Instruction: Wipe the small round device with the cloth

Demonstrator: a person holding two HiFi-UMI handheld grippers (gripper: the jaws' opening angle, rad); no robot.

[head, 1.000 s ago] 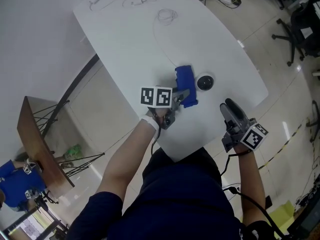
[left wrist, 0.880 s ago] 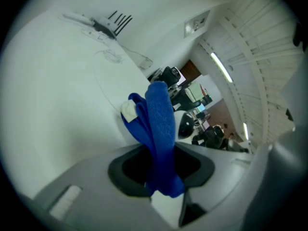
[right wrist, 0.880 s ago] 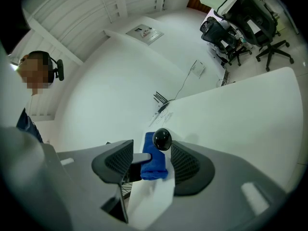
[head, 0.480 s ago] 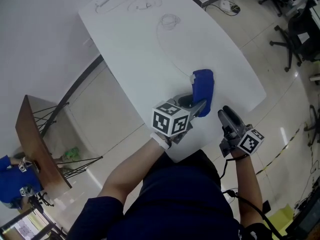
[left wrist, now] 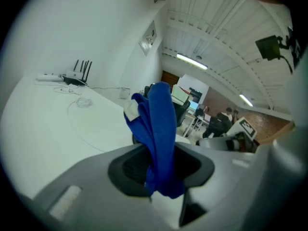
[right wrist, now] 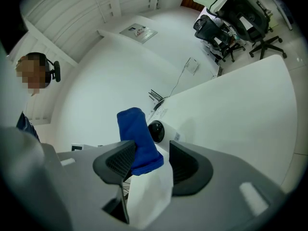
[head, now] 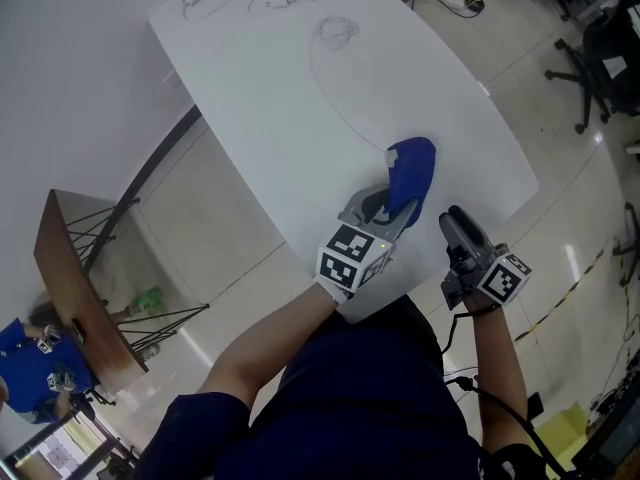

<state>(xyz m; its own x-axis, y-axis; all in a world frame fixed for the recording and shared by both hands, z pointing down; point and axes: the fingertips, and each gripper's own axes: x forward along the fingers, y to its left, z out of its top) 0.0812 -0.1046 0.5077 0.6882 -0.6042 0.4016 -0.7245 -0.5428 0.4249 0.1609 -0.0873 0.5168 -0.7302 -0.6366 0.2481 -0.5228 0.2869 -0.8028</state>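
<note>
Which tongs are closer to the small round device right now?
Left. The left tongs, shut on the blue cloth, are right at the small round device. The right tongs, open with nothing between them though just closing, sit farther back at the table edge.

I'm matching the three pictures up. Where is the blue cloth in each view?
Head view: blue cloth right of centre, held by the left gripper.
Left gripper view: blue cloth at centre, between the jaws.
Right gripper view: blue cloth low, left of centre.
Shared landmark: the white table.
</note>
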